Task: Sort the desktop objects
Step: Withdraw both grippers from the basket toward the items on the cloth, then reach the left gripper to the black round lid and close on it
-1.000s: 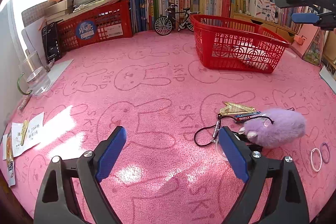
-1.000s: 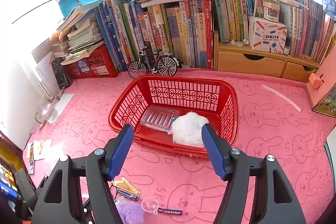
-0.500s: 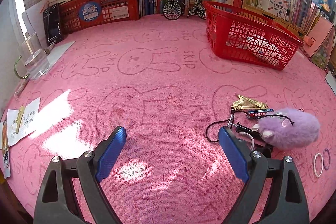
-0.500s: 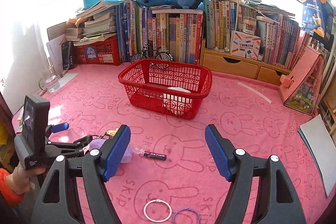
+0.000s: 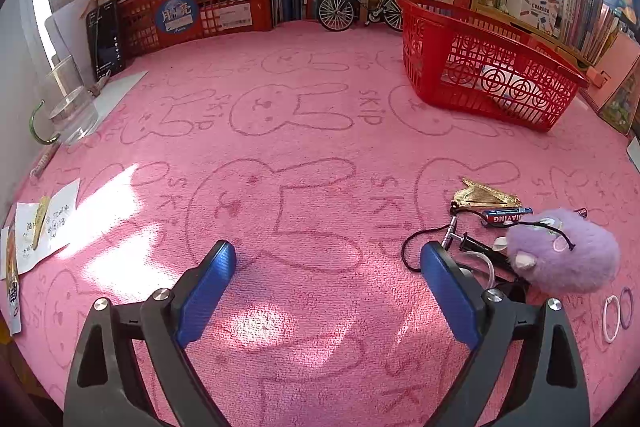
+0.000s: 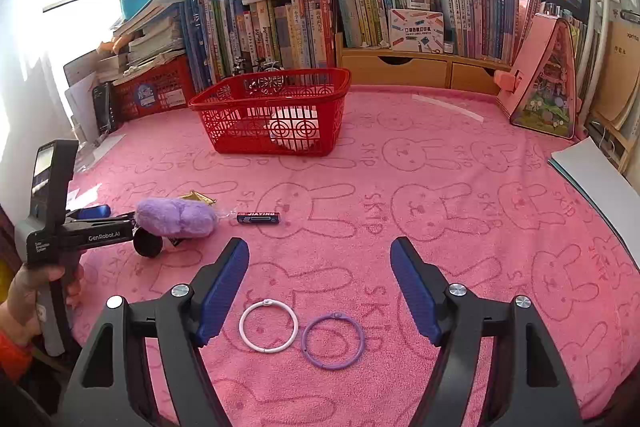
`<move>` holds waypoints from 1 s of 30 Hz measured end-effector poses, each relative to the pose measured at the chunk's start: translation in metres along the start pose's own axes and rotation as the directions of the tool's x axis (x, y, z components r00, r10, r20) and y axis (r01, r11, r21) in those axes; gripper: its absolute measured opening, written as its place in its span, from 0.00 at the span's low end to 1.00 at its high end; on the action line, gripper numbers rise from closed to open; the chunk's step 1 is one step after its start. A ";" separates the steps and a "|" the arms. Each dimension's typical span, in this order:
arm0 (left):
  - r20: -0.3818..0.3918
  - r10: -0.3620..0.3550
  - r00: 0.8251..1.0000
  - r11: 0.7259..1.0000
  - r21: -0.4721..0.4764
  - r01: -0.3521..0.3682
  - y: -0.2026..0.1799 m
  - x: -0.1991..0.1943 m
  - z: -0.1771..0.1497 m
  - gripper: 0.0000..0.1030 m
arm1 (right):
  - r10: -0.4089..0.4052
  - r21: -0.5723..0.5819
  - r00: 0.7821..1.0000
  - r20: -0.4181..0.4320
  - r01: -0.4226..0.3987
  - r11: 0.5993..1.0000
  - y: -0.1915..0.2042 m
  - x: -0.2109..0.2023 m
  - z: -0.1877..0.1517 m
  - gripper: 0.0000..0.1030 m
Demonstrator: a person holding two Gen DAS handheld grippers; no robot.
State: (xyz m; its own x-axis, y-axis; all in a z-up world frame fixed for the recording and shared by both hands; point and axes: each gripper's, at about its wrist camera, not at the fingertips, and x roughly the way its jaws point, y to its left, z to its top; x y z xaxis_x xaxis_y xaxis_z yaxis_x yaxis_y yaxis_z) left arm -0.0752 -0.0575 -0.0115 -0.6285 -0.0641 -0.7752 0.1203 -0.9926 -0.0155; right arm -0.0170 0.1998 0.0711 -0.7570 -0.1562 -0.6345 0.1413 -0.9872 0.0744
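A red basket [image 6: 276, 95] with a white plush [image 6: 294, 125] inside stands on the pink mat; it also shows in the left wrist view [image 5: 480, 67]. A purple plush [image 5: 564, 251], a battery [image 5: 506, 216], a gold harp ornament [image 5: 482, 197] and a black cord [image 5: 432, 239] lie just right of my open, empty left gripper [image 5: 326, 275]. My right gripper [image 6: 320, 277] is open and empty above a white ring [image 6: 268, 325] and a purple ring [image 6: 333, 341]. The purple plush [image 6: 176, 217] and battery [image 6: 258, 217] lie beyond it, to its left.
Books, a second red crate [image 5: 192, 15] and a toy bicycle [image 5: 360, 7] line the back. A glass cup [image 5: 72, 103] and paper notes [image 5: 44, 223] sit at the left edge. A pink house toy [image 6: 548, 83] and a white sheet [image 6: 596, 175] stand at the right.
My right gripper has pulled back from the basket and lowered over the two rings. My left gripper has shifted slightly nearer the purple plush.
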 end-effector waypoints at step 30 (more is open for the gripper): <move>-0.012 0.012 1.000 1.000 -0.013 -0.012 0.000 0.004 0.004 1.00 | -0.114 -0.042 0.993 -0.028 0.113 0.993 0.003 0.019 -0.063 0.71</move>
State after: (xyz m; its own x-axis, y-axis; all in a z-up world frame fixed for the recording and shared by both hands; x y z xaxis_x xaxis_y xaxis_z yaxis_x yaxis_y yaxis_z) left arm -0.0807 -0.0580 -0.0120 -0.6177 -0.0743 -0.7829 0.1378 -0.9904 -0.0147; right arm 0.0087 0.1959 0.0109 -0.7497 -0.0418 -0.6604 0.0818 -0.9962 -0.0298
